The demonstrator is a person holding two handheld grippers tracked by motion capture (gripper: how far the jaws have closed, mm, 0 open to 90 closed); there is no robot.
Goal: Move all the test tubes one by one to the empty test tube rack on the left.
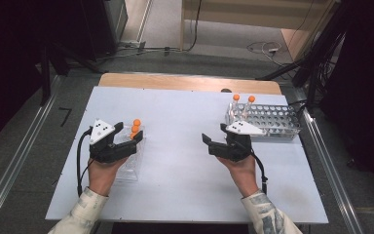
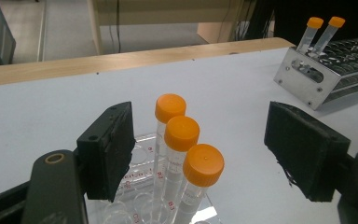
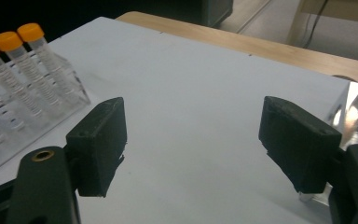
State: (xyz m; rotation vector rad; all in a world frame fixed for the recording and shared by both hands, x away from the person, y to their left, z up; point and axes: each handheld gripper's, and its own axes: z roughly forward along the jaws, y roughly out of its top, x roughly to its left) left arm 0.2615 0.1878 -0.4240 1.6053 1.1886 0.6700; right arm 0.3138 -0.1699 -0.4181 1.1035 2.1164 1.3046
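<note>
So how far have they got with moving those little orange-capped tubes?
Two orange-capped tubes already stand in the metal rack on the right. Three more tubes wait in the clear rack on the left. Right now the left tool sits open around those three without pinching any, and the right tool is open and empty over bare table. So, likely two moved, three left.
</note>
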